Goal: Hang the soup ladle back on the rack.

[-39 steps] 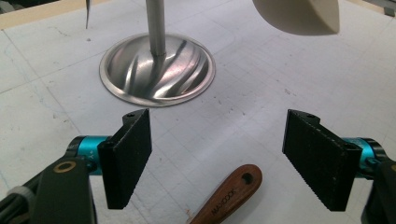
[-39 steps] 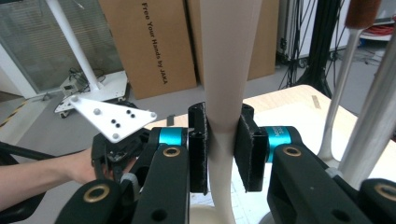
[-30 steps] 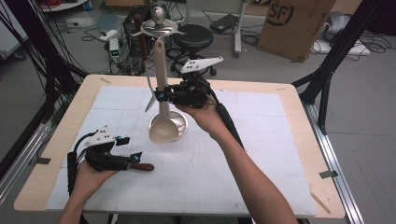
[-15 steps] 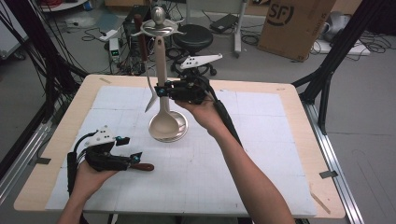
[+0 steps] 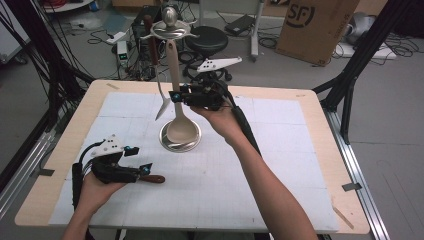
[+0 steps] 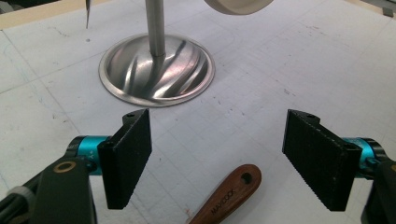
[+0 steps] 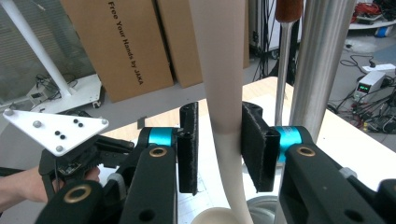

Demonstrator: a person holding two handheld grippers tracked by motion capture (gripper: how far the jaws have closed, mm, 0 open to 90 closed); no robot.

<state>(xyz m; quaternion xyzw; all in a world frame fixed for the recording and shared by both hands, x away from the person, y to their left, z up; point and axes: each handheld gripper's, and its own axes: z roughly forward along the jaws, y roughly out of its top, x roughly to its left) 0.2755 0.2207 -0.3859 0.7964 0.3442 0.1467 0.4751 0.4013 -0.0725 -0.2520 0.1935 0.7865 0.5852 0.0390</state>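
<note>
Hanging kitchen utensils on a steel rack (image 5: 170,65) appears to be the work in hand, and the current step reads as letting go of the cream ladle (image 5: 179,117) just hung there. The right hand-held gripper (image 5: 176,96) sits at the ladle's handle partway up the rack; in the right gripper view (image 7: 219,144) its jaws have just been opening, the handle stands between the pads with a visible gap on the left side, and the right pad is close enough that contact cannot be ruled out. The ladle's bowl hangs just above the rack's round base (image 6: 156,70), near the pole. A steel spatula with a brown handle (image 5: 156,75) hangs beside it. The left hand-held gripper (image 5: 136,167) rests low on the worktop (image 5: 280,165) at the person's near left, jaws wide apart and gripping nothing; a wooden utensil handle (image 6: 226,198) lies on the worktop between them, untouched. Judged next: the right jaws need to widen until both pads clear the ladle, then back away without swinging it, while the left closes on the wooden handle.
</note>
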